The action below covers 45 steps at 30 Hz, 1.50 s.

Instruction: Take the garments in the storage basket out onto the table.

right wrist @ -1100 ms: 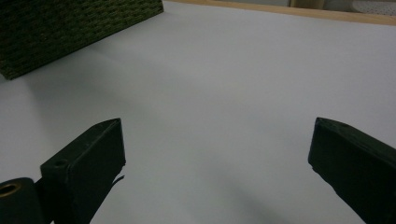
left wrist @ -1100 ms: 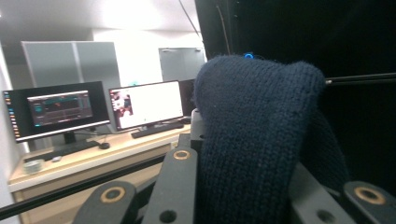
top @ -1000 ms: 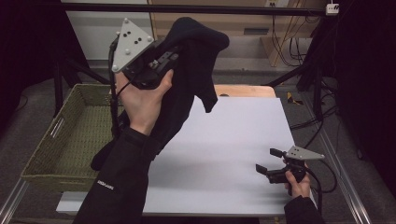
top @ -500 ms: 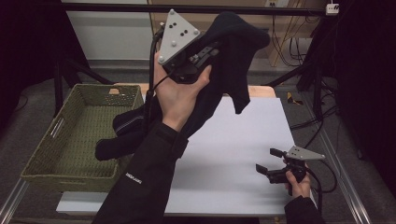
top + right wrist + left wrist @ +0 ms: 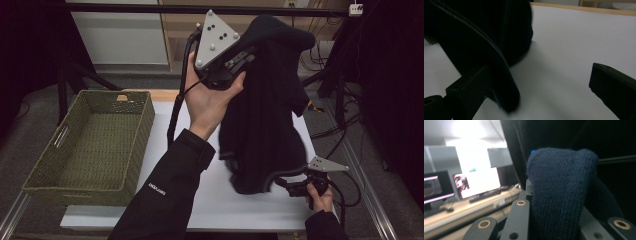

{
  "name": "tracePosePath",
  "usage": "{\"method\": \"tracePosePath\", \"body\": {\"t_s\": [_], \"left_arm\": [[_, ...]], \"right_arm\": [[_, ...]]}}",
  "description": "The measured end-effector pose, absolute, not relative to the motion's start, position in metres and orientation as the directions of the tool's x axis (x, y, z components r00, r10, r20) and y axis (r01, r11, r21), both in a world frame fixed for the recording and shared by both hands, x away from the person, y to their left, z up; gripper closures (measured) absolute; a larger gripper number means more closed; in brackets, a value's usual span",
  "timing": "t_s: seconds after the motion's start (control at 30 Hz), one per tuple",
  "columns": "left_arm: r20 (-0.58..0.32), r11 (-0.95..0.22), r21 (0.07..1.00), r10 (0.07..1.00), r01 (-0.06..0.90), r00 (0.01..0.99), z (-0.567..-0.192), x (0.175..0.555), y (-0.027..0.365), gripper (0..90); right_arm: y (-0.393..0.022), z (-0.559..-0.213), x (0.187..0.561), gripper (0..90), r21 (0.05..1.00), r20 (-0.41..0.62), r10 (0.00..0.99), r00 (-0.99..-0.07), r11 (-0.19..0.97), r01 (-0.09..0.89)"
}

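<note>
Dark sweater held up over the tabletop

The sweater [image 5: 265, 115] is clamped in the left claw [image 5: 245, 52], raised right of the basket [image 5: 90, 145]; the right claw [image 5: 290, 184] is held apart by its hem.

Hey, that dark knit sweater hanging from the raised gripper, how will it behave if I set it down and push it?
Probably floppy: the sweater drapes limp from the left gripper, folding over its jaws. Its knit surface looks grippy rather than slippery, so a push on the table would likely bunch it, not slide it. It seems light, since one pinch carries it.
</note>
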State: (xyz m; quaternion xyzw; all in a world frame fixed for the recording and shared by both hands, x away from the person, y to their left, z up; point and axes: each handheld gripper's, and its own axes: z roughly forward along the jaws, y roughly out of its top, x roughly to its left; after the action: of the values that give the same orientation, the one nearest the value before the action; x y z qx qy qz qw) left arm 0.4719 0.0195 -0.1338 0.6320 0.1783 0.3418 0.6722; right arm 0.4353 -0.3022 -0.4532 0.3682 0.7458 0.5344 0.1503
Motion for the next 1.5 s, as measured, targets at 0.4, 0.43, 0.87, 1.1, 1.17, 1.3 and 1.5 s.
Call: {"method": "tracePosePath", "body": {"t_s": [0.4,0.43,0.87,1.1,1.17,1.3,1.5], "left_arm": [[0.179,-0.088,0.982,0.715,-0.167,0.676,-0.173,0.492,0.051,80.5],[0.182,-0.099,0.982,0.715,-0.160,0.675,-0.177,0.493,0.055,80.5],[0.129,-0.179,0.984,0.755,0.013,0.642,-0.256,0.513,0.100,80.2],[0.067,-0.197,0.972,0.756,0.129,0.651,-0.310,0.522,0.103,80.0],[0.047,-0.196,0.968,0.755,0.156,0.654,-0.325,0.523,0.104,79.9],[0.009,-0.184,0.963,0.751,0.196,0.660,-0.349,0.525,0.105,79.6],[0.010,-0.239,0.939,0.741,0.249,0.672,-0.376,0.526,0.102,78.8]], "right_arm": [[-0.302,-0.453,0.435,4.2,0.907,0.164,0.714,-0.680,0.161,0.388],[-0.302,-0.453,0.435,4.2,0.906,0.166,0.716,-0.678,0.161,0.391],[-0.301,-0.454,0.436,4.2,0.901,0.166,0.717,-0.677,0.168,0.399],[-0.300,-0.455,0.436,4.1,0.902,0.164,0.717,-0.678,0.168,0.397],[-0.300,-0.455,0.436,4.1,0.903,0.161,0.718,-0.677,0.170,0.395],[-0.300,-0.455,0.436,4.1,0.903,0.158,0.717,-0.678,0.173,0.394],[-0.300,-0.455,0.436,4.1,0.902,0.162,0.717,-0.678,0.171,0.396]]}}
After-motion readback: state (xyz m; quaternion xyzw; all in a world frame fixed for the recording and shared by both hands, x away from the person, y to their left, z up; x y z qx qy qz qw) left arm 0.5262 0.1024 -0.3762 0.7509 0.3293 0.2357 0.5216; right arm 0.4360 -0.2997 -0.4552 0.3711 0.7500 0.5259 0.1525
